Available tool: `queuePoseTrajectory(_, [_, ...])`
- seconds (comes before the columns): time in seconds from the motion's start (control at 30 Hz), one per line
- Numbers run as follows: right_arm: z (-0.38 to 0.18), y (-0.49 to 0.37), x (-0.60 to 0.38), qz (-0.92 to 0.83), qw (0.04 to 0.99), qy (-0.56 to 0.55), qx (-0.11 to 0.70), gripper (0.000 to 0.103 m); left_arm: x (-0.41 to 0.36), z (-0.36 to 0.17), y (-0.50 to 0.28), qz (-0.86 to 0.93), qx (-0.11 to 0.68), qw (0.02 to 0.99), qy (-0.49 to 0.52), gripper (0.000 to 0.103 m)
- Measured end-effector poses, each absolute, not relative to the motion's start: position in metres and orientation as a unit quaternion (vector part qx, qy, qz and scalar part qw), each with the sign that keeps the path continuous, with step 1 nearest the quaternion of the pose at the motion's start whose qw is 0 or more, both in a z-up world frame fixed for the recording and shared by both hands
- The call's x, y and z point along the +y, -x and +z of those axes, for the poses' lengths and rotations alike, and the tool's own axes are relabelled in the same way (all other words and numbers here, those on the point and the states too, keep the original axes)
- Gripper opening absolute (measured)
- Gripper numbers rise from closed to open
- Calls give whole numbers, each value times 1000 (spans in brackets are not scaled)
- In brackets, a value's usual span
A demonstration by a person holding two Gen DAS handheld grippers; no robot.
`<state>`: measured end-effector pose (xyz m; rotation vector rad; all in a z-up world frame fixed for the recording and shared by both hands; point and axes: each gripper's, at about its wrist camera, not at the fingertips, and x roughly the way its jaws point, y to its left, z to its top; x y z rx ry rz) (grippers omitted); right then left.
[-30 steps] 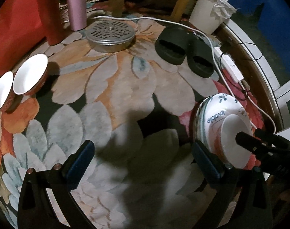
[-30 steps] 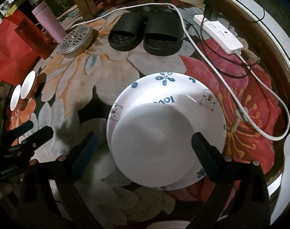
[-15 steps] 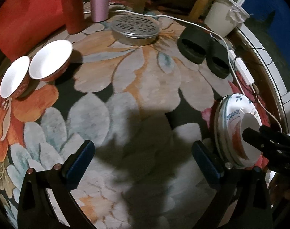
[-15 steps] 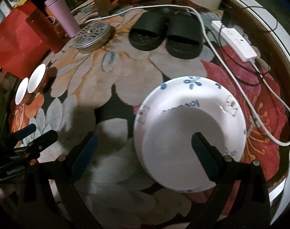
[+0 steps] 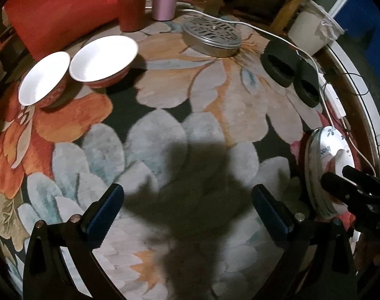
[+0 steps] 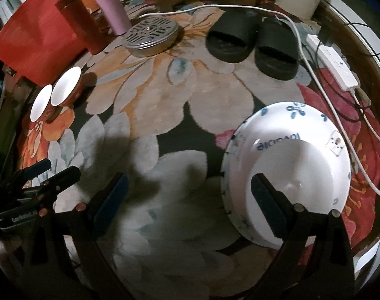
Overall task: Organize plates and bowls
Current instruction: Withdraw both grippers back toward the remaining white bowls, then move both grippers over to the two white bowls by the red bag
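Observation:
Two red bowls with white insides, one point(image 5: 103, 60) beside the other point(image 5: 43, 80), stand on the flowered rug at the far left; they also show as a bowl point(image 6: 66, 90) and its neighbour point(image 6: 41, 102) in the right wrist view. A small white plate point(image 6: 297, 172) lies on a larger blue-patterned plate point(image 6: 297, 115) at the right, the stack point(image 5: 325, 160) seen edge-on from the left wrist. My left gripper point(image 5: 187, 212) is open over bare rug, well short of the bowls. My right gripper point(image 6: 190, 200) is open, its right finger point(image 6: 270, 202) in front of the plates' near edge.
Black slippers point(image 6: 250, 42), a round metal grille lid point(image 6: 152, 35), a pink tumbler point(image 6: 110, 2), a red tumbler point(image 6: 77, 22) and a red bag point(image 6: 32, 40) ring the far side. A white cable and power strip point(image 6: 335, 62) run along the right edge. The left gripper point(image 6: 61, 168) shows at the left.
Both grippers have moved left and forward. The bowls loom nearer in the left wrist view; the plates have slid from the centre to the right of the right wrist view.

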<state>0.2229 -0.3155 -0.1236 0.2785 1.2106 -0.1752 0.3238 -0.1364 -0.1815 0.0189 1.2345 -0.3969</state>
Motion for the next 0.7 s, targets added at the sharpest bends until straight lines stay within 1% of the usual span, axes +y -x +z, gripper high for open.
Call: queuePoseTrajectory(0.7, [-145,-252,-251,-23,803,-103,587,99,-59,-198,-337,-124,589,799,19,102])
